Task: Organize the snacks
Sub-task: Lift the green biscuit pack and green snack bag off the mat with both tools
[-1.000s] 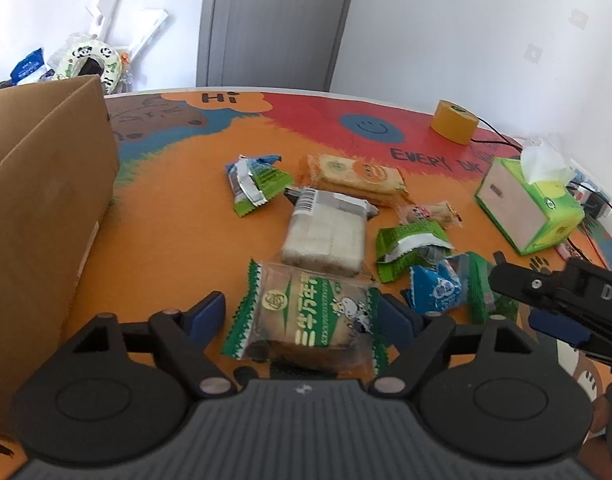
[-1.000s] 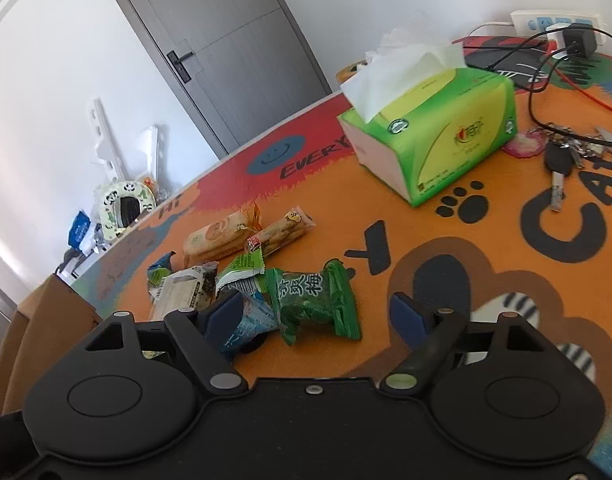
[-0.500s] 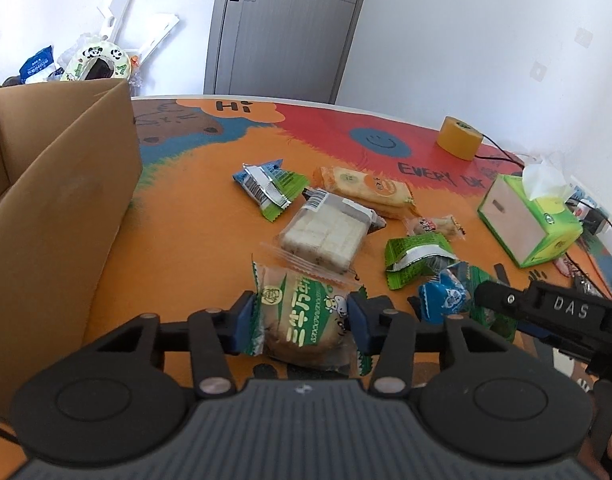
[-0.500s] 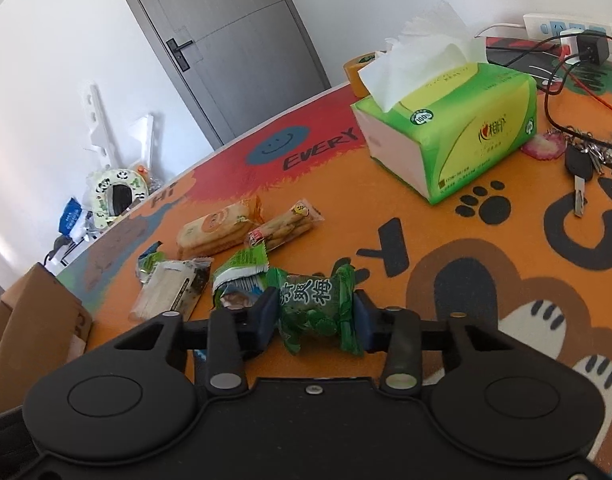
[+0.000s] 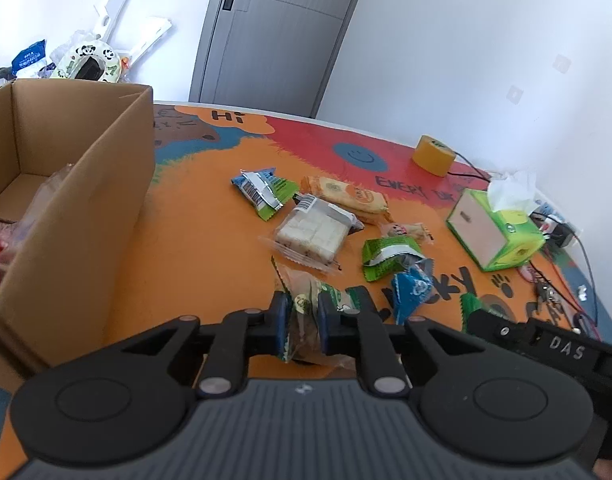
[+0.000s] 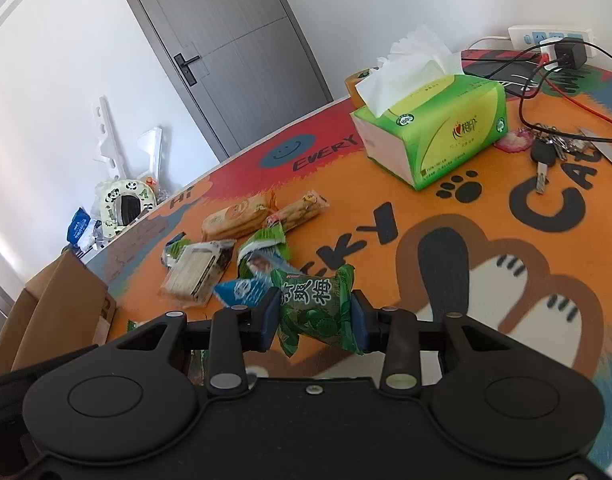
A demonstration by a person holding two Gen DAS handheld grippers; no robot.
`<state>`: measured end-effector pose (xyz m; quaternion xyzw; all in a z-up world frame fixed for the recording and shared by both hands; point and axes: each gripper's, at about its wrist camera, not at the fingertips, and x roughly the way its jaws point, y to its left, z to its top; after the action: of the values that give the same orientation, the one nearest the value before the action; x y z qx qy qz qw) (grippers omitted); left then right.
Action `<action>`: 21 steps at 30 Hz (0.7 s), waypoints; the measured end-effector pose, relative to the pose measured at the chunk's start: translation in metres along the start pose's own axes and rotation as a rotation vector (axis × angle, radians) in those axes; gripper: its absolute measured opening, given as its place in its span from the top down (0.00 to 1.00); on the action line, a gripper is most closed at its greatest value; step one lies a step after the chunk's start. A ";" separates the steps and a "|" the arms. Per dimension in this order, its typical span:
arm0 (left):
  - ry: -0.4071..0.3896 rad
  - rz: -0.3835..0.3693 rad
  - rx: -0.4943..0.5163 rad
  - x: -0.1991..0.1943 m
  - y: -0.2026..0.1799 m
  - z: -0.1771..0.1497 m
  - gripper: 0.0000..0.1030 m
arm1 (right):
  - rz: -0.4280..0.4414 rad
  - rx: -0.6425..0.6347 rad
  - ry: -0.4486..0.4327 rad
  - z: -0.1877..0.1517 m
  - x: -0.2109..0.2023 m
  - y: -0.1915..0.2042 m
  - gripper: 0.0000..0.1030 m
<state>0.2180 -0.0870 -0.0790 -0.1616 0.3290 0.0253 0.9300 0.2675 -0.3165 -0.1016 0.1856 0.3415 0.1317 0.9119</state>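
Two snacks in hand for boxing: left gripper [image 5: 300, 320] pinches a squashed green-and-white biscuit packet [image 5: 304, 307], right gripper [image 6: 311, 317] clamps a dark-green plum-candy pouch [image 6: 315, 306], both above the orange table mat [image 5: 210, 248], open brown cardboard box [image 5: 86, 184] alongside as likely destination.

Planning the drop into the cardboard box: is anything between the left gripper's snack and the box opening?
Nothing visible on the table between them. The left gripper, shut on the green-and-white snack pack, must only clear the near wall of the cardboard box, which stands open-topped to its left.
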 end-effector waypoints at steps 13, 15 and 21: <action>-0.089 -0.045 -0.021 -0.045 0.010 0.006 1.00 | 0.042 -0.031 -0.018 -0.005 -0.017 0.023 0.63; -0.064 -0.024 -0.025 -0.041 0.011 0.007 1.00 | 0.041 -0.039 -0.018 -0.006 -0.019 0.025 0.63; 0.008 -0.027 0.010 -0.026 0.004 -0.001 0.80 | 0.020 -0.038 -0.009 -0.009 -0.022 0.018 0.63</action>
<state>0.1966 -0.0823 -0.0647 -0.1614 0.3307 0.0103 0.9298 0.2431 -0.3065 -0.0879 0.1725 0.3330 0.1464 0.9154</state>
